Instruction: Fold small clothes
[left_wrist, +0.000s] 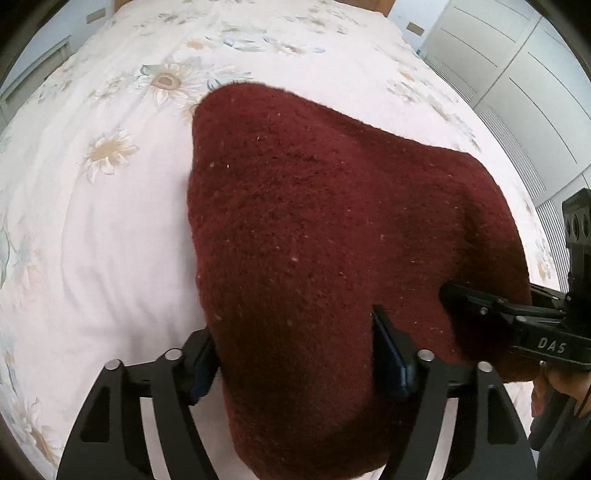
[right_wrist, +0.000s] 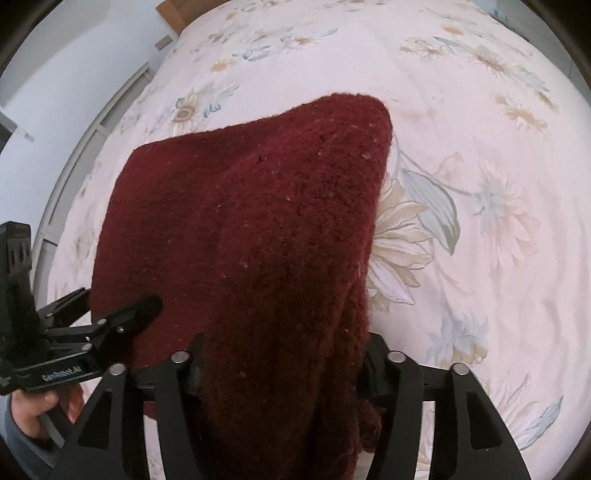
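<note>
A dark red knitted garment (left_wrist: 314, 229) hangs lifted above the bed, stretched between both grippers; it also fills the middle of the right wrist view (right_wrist: 251, 236). My left gripper (left_wrist: 295, 354) has the near edge of the garment between its fingers, which stand fairly wide apart around the bunched cloth. My right gripper (right_wrist: 280, 369) holds the other near edge the same way. In the left wrist view the right gripper (left_wrist: 480, 306) shows at the right, its fingers closed on the cloth. In the right wrist view the left gripper (right_wrist: 110, 314) shows at the left, also on the cloth.
A pale pink bedspread (left_wrist: 110, 221) with a flower print lies under the garment and also shows in the right wrist view (right_wrist: 480, 184). White wardrobe doors (left_wrist: 517, 92) stand at the right. A wooden headboard (right_wrist: 177, 11) is at the far end.
</note>
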